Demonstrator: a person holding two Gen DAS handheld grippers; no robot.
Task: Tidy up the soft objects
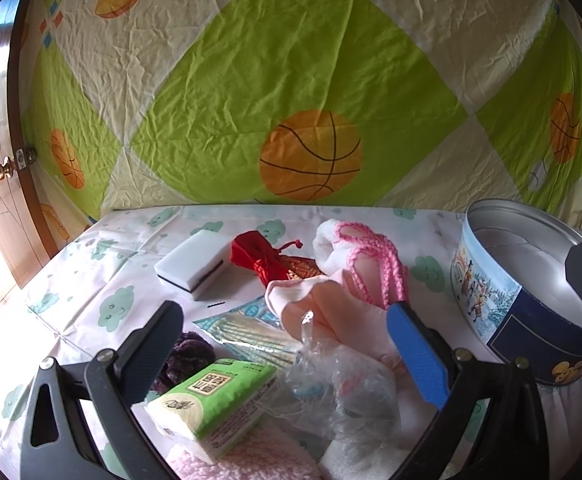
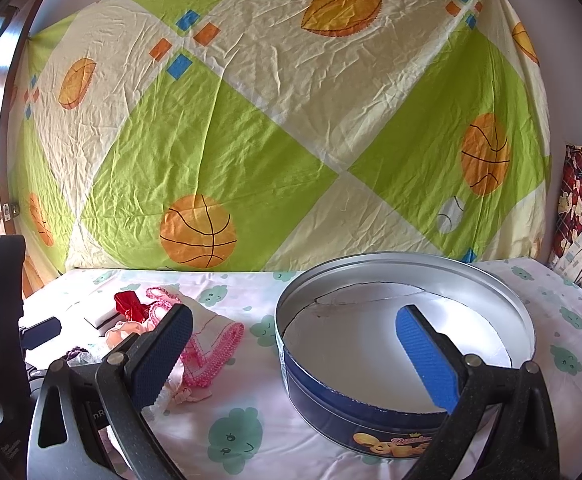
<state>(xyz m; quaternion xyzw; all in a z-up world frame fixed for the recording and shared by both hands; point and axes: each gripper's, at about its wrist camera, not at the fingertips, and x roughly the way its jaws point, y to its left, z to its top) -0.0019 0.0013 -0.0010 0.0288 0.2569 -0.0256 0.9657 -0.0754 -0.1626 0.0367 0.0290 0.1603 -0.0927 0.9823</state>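
Observation:
A round blue tin (image 2: 371,412) with a silver inside stands open on the cloud-print cloth; it also shows at the right of the left wrist view (image 1: 503,312). My right gripper (image 2: 295,332) is open and empty, hovering over the tin's near left rim. My left gripper (image 1: 283,320) is open and empty above a pile of soft things: a pale pink cloth (image 1: 331,312), a white sock with pink crochet cord (image 1: 363,256), a red drawstring pouch (image 1: 259,256), a green tissue pack (image 1: 215,400), a purple knit piece (image 1: 187,352) and crumpled clear plastic (image 1: 331,364).
A white block with a dark stripe (image 1: 195,264) lies at the back left of the pile. A striped packet (image 1: 247,332) lies under the cloths. A fluffy pink cloth (image 1: 243,460) is at the near edge. A basketball-print sheet (image 2: 251,120) hangs behind.

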